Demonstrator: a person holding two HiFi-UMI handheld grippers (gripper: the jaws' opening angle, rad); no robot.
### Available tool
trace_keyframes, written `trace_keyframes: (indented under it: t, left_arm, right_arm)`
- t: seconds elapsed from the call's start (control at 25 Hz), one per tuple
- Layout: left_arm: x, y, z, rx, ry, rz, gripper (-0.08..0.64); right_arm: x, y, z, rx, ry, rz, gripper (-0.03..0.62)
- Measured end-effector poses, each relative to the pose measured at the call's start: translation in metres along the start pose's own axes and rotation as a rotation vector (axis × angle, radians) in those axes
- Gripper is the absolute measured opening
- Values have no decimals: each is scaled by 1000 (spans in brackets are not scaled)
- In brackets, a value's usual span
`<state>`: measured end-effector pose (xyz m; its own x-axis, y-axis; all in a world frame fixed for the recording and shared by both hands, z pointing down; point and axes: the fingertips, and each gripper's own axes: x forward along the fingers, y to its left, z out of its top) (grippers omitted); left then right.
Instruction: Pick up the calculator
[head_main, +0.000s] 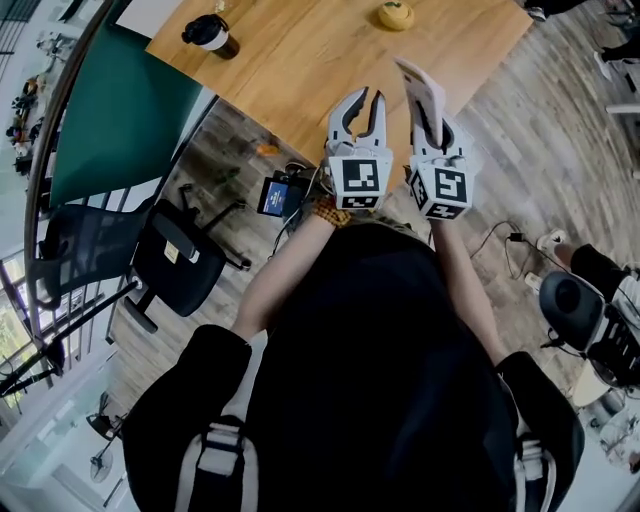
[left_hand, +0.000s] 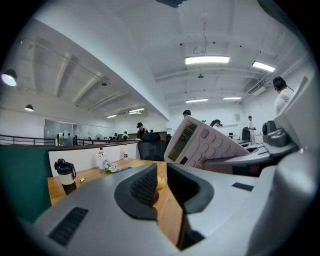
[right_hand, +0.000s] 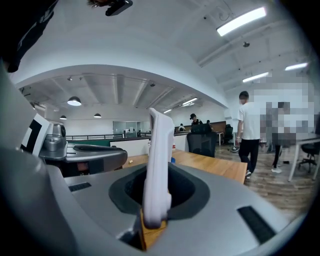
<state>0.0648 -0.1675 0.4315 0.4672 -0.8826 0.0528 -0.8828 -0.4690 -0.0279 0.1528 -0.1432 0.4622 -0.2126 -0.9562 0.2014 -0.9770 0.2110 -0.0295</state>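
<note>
My right gripper (head_main: 432, 132) is shut on the white calculator (head_main: 421, 92), which stands up out of its jaws just above the near edge of the wooden table (head_main: 300, 70). In the right gripper view the calculator (right_hand: 157, 160) shows edge-on, pinched between the dark pads. The left gripper view shows its keys and display (left_hand: 200, 145) tilted up at the right. My left gripper (head_main: 362, 100) hovers close beside it on the left. Its jaws stand a narrow gap apart (left_hand: 162, 182), and between them only the tabletop shows.
A black-lidded tumbler (head_main: 210, 33) and a small yellow object (head_main: 396, 14) stand at the table's far side. A green partition (head_main: 120, 110) borders the table's left end, with a black office chair (head_main: 170, 255) below it. Cables and a power strip (head_main: 545, 240) lie on the floor. A person (right_hand: 247, 132) walks nearby.
</note>
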Motion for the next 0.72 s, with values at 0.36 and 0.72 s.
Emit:
trace_keyframes:
  t: [0.36,0.72]
  left_arm:
    - [0,-3,-30,-1,61,3,71]
    - [4,-7,-45,-10,90,3,63]
  right_arm:
    - [2,4,-24,-24,47,23,72]
    - [8,-1,-35,-49,82,29,72]
